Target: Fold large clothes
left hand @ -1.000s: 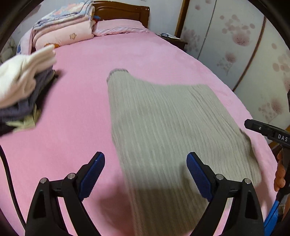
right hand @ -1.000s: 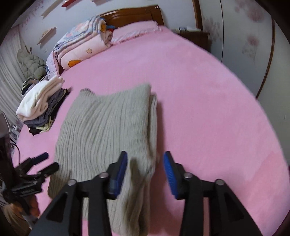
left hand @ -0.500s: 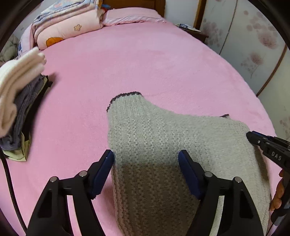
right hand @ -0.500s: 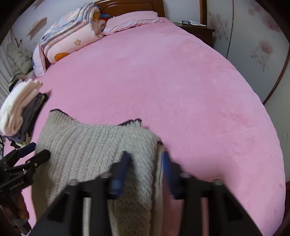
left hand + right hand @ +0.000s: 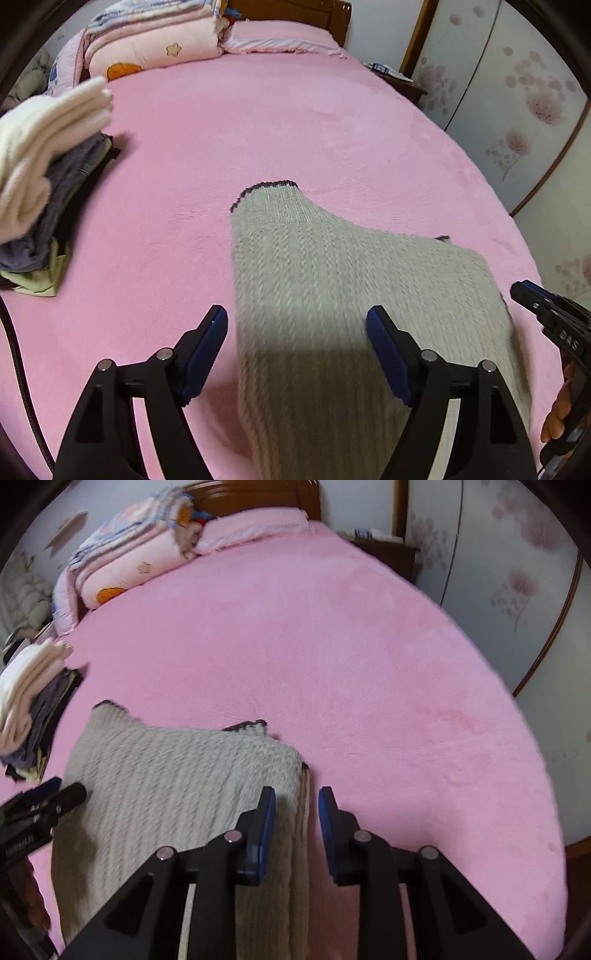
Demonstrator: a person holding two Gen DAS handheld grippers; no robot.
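1. Since a second ago the sweater has gone from lying long up the bed to a shorter, bunched shape, its dark-trimmed far edge drawn toward the near side. That edge now humps up at far left and sags toward the right.
2. Both grippers have dropped closer to the knit. The left gripper is released, its jaws spread wide over the sweater's near left part and gripping nothing. The right gripper has its jaws only a little apart, straddling the stacked right edge without pinching it.
3. My read: one fold along the length has been laid, and the grippers are lining up for the next grab. The layered right edge looks slightly splayed and may slip when lifted.
4. The surface is a soft pink plush cover, fairly smooth, which should let the knit drag.
5. On the left sits a stack of folded clothes, white on top of grey.
6. At the far end are folded quilts, a pillow and a wooden headboard. A floral wardrobe stands to the right.
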